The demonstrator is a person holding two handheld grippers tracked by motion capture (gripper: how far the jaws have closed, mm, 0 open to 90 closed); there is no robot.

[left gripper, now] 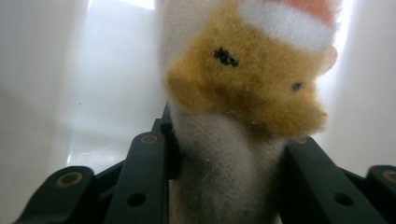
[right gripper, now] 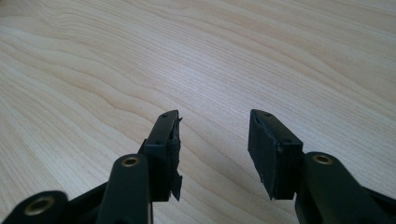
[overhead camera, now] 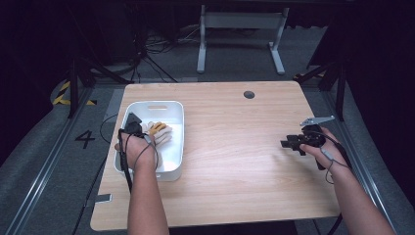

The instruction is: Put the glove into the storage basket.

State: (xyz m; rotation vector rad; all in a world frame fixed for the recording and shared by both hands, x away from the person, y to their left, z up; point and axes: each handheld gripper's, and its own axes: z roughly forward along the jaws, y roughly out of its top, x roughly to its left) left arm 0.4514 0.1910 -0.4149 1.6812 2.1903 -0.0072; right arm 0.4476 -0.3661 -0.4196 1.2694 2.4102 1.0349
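Your left gripper (overhead camera: 139, 128) was inside the white bin (overhead camera: 178, 110) at the table's left side, jaws pressed onto the white body of one plush toy (left gripper: 243, 93); in the left gripper view the toy sat squeezed between both jaws, its tan face with two dark eyes and a white-and-red cap rising just above them. Your right gripper (overhead camera: 289, 143) was well apart, over the bare wooden table (overhead camera: 235, 156) near its right edge, jaws spread with nothing between them, only wood grain under them in the right gripper view. Count: two grippers, one bin, one toy, one dark round hole (overhead camera: 249, 94) in the tabletop. Only readable mark: a "4" (overhead camera: 84, 138) on the floor left of the table.
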